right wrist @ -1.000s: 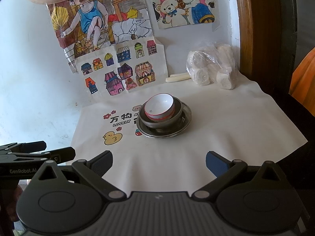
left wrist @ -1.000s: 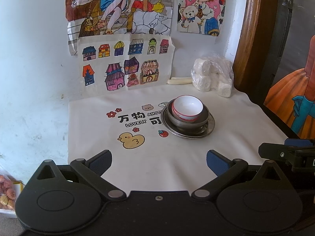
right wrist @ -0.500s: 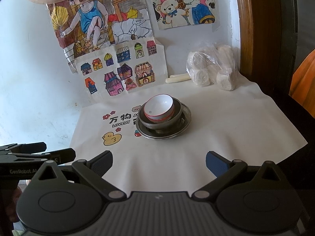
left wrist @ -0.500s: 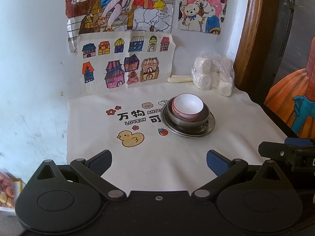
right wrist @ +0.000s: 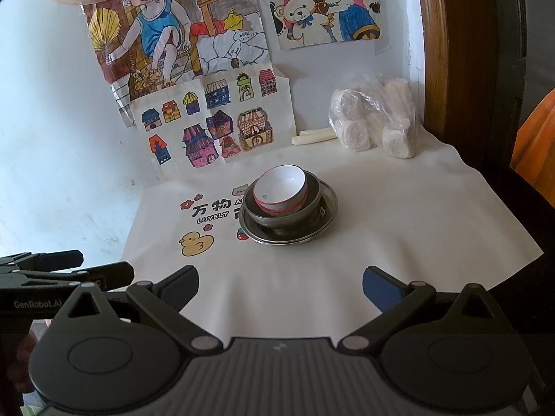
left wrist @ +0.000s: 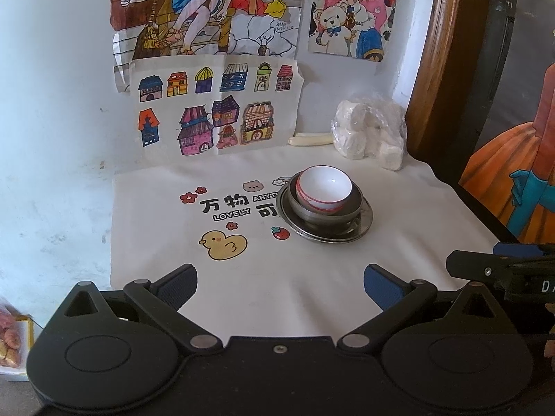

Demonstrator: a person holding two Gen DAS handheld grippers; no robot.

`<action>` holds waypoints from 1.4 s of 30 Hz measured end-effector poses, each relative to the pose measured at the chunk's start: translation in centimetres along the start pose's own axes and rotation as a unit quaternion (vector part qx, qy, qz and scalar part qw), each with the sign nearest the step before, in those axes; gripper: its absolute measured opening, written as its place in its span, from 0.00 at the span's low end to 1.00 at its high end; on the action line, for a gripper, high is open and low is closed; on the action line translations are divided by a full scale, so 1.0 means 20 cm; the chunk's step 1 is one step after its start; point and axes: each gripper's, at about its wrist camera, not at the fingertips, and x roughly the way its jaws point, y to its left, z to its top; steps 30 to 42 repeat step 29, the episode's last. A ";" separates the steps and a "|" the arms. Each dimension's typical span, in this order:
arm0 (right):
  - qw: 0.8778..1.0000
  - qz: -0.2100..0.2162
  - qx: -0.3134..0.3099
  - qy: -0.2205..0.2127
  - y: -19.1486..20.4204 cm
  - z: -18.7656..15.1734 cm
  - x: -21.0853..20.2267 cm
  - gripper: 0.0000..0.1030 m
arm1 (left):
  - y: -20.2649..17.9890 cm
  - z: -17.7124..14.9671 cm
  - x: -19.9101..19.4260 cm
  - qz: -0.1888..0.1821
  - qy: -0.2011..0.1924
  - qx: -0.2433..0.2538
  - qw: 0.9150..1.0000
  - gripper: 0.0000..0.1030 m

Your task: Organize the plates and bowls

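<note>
A white bowl with a red rim [left wrist: 324, 187] [right wrist: 281, 188] sits tilted inside a dark metal bowl [left wrist: 347, 212] [right wrist: 308, 208], which stands on a steel plate [left wrist: 364, 222] [right wrist: 327, 208] on the cream cloth. My left gripper [left wrist: 280, 286] is open and empty, hovering near the cloth's front edge, well short of the stack. My right gripper [right wrist: 280, 286] is open and empty too, at a similar distance. The right gripper's side shows at the right of the left wrist view [left wrist: 499, 270]; the left gripper's side shows at the left of the right wrist view [right wrist: 66, 274].
A cream cloth [left wrist: 399, 242] [right wrist: 399, 228] with a duck print [left wrist: 223, 244] covers the table. A plastic bag of white rolls [left wrist: 369, 133] [right wrist: 374, 121] and a white stick [left wrist: 310, 139] lie by the wall with drawings. A wooden frame [left wrist: 430, 52] stands at the right.
Both grippers have drawn back slightly from the stack; the stack sits a little higher and farther in both views. Nothing on the table has moved.
</note>
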 end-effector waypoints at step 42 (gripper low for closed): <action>1.000 0.001 -0.001 0.011 0.00 0.00 0.05 1.00 | -0.01 0.00 0.04 -0.008 0.010 -0.009 1.000 0.98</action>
